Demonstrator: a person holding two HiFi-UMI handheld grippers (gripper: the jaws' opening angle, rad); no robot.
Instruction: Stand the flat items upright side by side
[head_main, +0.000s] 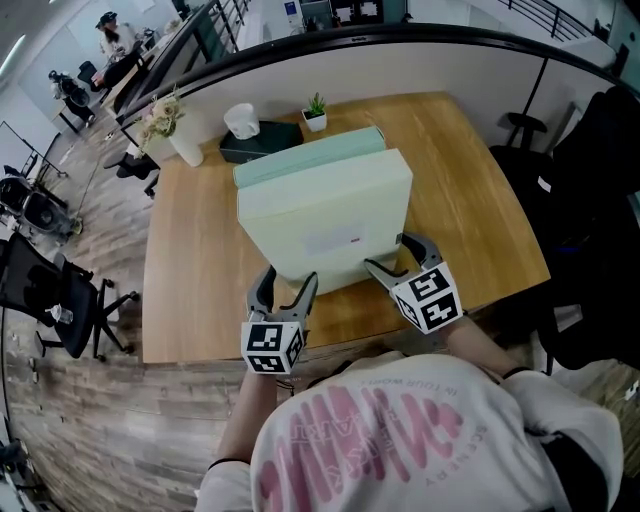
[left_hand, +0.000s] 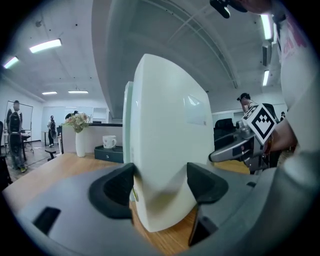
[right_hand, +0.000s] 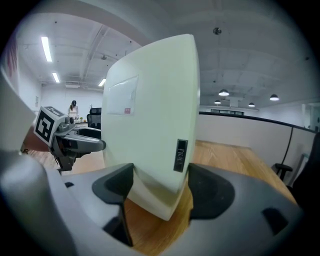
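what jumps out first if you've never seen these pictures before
A big pale green flat box stands on edge in the middle of the light wooden table, with a teal flat box upright just behind it. The left gripper and the right gripper each clamp a lower near corner of the pale box between their fingers.

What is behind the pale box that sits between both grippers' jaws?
A greener flat box stands directly behind the pale box; only its top edge and left end show, the rest is covered. Farther back sit a dark tray and a small potted plant.
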